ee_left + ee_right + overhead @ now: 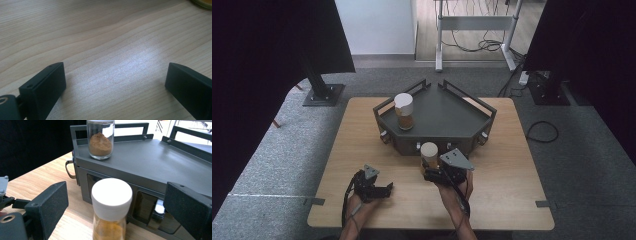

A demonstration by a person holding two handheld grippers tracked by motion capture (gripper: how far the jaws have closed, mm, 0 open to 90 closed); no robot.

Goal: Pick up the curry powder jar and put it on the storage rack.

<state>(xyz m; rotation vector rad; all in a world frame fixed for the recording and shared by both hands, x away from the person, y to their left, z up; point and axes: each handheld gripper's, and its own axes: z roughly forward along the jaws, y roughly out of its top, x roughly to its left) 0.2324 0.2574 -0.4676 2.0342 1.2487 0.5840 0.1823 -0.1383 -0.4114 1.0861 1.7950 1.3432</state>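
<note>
Between the jaws of the right gripper [115, 202] stands a jar of yellow powder [111, 207] with a white lid; the jaws stand wide and clear of it on both sides. Beyond them a dark tray [155, 162] carries a second jar [100, 140], of brown powder. Left gripper [115, 80] jaws are spread apart over the bare wooden table [100, 37].

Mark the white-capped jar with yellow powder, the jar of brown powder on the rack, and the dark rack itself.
Yellow powder jar [111, 196], right gripper view, on its white cap.
Brown powder jar [100, 143], right gripper view, on the glass over the powder.
Dark rack [447, 117], high view, on its bare top deck.
</note>
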